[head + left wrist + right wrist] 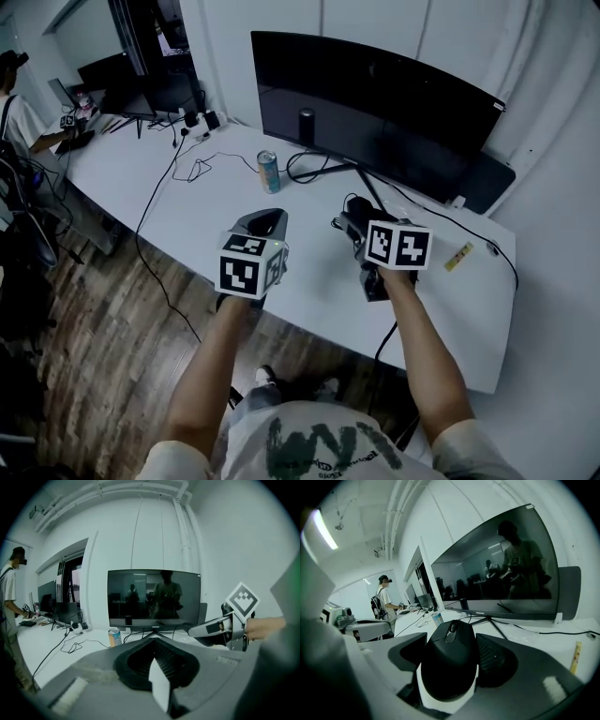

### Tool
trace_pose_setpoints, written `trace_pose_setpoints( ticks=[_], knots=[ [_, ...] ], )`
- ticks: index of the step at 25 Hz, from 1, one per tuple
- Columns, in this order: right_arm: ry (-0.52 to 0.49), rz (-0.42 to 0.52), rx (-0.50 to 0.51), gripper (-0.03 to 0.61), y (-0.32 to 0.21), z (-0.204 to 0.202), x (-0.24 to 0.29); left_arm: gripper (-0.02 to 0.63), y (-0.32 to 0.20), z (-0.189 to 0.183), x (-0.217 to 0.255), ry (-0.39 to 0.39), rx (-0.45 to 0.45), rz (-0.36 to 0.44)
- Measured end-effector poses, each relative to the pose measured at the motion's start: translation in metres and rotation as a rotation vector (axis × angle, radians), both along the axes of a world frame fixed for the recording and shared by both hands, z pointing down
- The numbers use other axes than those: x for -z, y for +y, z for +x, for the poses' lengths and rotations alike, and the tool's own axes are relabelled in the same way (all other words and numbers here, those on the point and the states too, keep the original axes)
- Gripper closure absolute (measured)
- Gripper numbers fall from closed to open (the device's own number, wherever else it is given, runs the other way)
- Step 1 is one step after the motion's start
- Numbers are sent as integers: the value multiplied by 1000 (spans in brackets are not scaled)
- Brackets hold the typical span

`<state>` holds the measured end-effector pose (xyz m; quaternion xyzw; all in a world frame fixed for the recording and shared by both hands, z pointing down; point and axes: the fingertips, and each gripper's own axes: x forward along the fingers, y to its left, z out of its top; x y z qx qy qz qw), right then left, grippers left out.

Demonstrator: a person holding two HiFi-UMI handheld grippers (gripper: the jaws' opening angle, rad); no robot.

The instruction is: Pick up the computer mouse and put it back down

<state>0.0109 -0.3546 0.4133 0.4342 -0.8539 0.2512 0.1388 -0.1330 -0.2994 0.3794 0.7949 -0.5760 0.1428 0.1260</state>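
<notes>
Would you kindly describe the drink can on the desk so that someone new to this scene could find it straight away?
Start at the big curved black monitor on the long white desk. Just left of its stand, as the head view shows it, a small can stands upright. It is the only pale, blue-green cylinder among the thin black cables.

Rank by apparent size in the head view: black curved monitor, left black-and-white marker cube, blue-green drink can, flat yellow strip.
1. black curved monitor
2. left black-and-white marker cube; it sits nearest the camera, so its size is inflated
3. blue-green drink can
4. flat yellow strip
</notes>
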Motion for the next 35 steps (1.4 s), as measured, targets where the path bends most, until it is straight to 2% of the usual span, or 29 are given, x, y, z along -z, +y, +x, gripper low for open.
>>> trace_pose_setpoints(
  ticks=[7,14,22,35],
  knots=[
    [31,-40,-13,258,-1,-41,-31,612,3,-34,-15,-5,-35,-26],
    [56,-77,-59,258,1,-61,-68,612,-1,-48,-36,-3,-103,-58],
    [131,-123,-87,258,11,-75,-111,612,-5,-58,-59,16,-167,-90],
    [267,-177,-106,258,12,-87,-170,612,-16,-87,-90,19,-212,-129]
  ],
)
